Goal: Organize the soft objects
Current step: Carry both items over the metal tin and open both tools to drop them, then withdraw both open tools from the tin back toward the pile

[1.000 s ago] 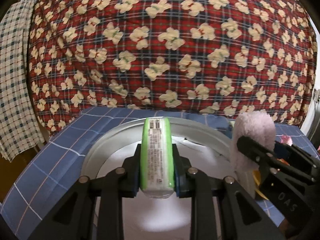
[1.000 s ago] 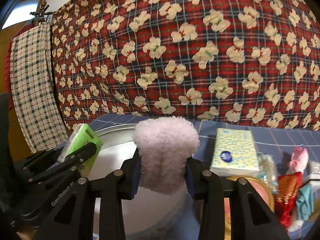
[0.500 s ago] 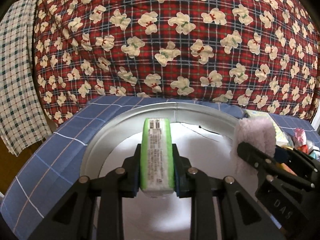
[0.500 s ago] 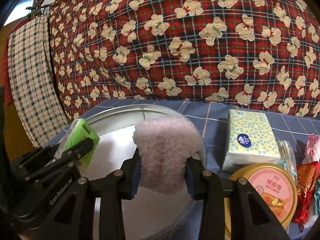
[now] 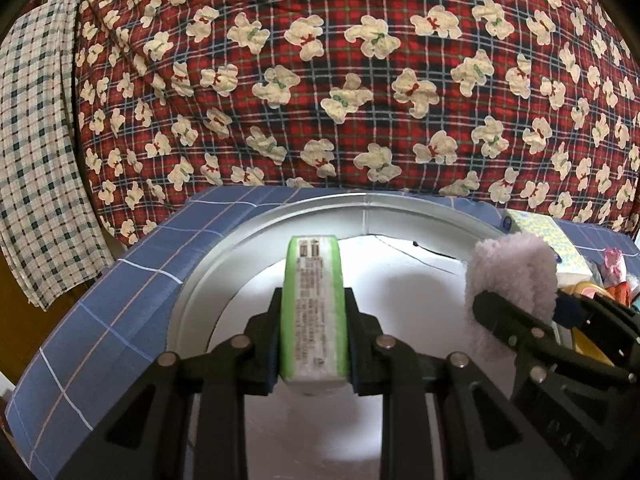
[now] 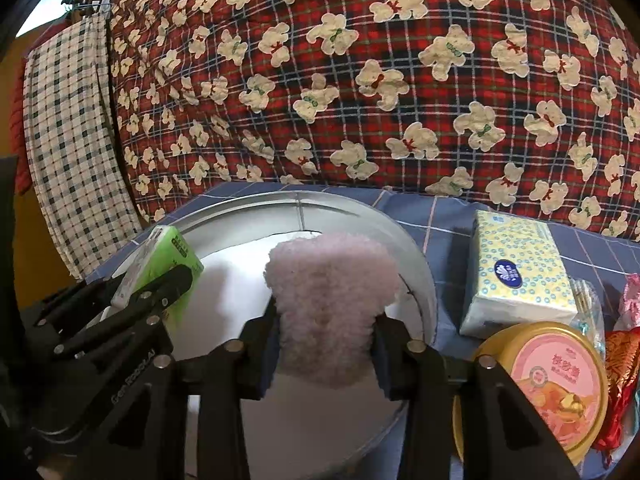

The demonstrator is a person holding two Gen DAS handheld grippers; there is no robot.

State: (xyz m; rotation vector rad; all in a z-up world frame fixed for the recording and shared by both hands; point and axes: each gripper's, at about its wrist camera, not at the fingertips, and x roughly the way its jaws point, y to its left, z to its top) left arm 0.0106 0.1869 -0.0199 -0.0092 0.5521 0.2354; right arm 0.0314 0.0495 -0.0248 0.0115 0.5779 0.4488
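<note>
Right gripper point(image 6: 324, 344), jaws just widening, apparently still touching pink fluffy pad point(image 6: 330, 308); round tin point(image 6: 424, 280) directly beneath.
Left gripper point(image 5: 312, 344) clamped green tissue pack point(image 5: 312, 308), upright.

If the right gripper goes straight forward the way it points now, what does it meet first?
Probably the white floor of the round metal tray, since the right gripper, carrying the fluffy pink pad, points downward into it; depth is uncertain.

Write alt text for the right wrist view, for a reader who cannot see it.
The right tool, its jaws just opening, has a fluffy pale pink soft object between them over a round metal basin. At left, the left tool grips a green tissue pack; a yellow tissue pack lies on the blue checked cloth.
</note>
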